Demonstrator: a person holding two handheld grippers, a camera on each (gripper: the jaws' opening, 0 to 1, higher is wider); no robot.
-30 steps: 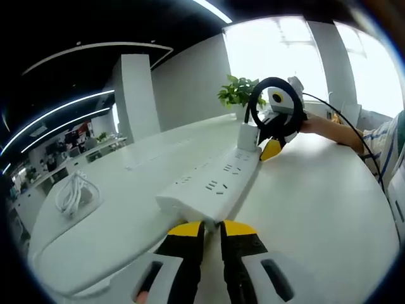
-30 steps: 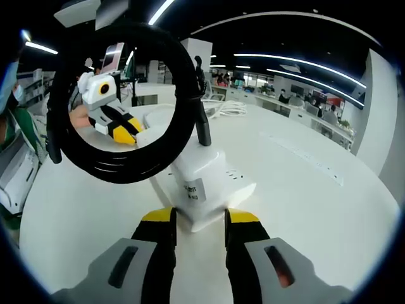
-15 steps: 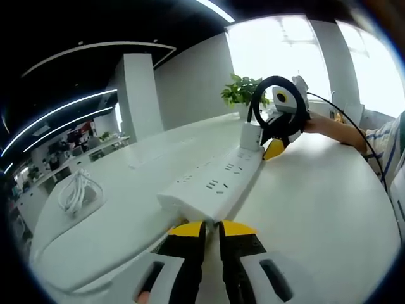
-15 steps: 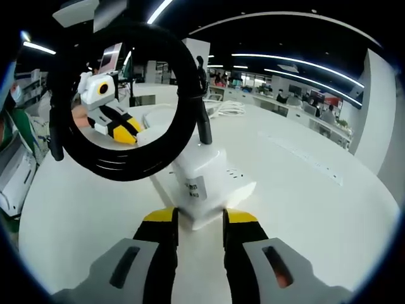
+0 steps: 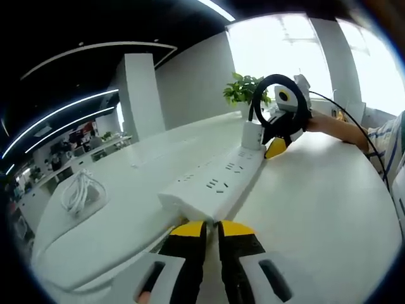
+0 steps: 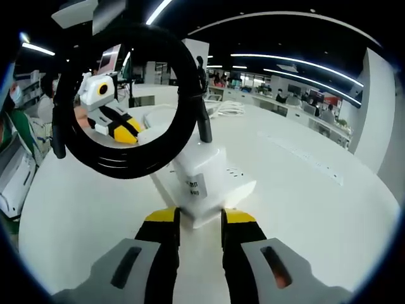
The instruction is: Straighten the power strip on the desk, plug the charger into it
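We find no legible text. The charger (image 6: 201,174) carries a small grey label (image 6: 195,187) with dark print, too small for us to read.

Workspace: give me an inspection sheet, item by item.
Surface: white desk.
Job's things: white power strip lies on desk; white charger stands on its far end.
Clutter: bundled white cord on a neighbouring desk.
Grippers: left tongs shut, just short of the strip's near end; right tongs astride the charger's base, grip uncertain.
Cables: coiled black cable rises from the charger.
Surroundings: potted plant, office desks, ceiling lights.
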